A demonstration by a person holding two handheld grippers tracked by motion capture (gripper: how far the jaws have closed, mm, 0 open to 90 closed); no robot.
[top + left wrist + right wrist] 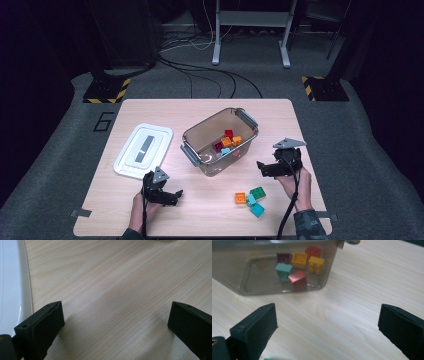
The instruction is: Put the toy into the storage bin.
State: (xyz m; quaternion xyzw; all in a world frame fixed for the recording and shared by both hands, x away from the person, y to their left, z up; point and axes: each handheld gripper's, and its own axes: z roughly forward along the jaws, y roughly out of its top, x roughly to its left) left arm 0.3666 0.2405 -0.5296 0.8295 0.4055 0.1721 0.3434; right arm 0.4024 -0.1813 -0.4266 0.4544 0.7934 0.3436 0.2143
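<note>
A clear plastic bin (197, 137) stands mid-table with several small bricks (227, 141) in it. Through its wall (237, 277) in the right gripper view I see a red brick (298, 280), a teal one (283, 271) and yellow ones (299, 260). My right gripper (263, 169) hovers just right of the bin, open, nothing between its jaws (327, 325). Loose orange (240, 198), green (258, 192) and cyan (257, 209) bricks lie on the table near it. My left gripper (172, 196) rests near the front left, open and empty (115, 322) over bare wood.
A white lid (143, 150) lies flat left of the bin; its edge (10, 290) is beside my left gripper. The wooden table (150, 110) ends close behind the bin. Beyond it are floor cables and a stand's legs (250, 30).
</note>
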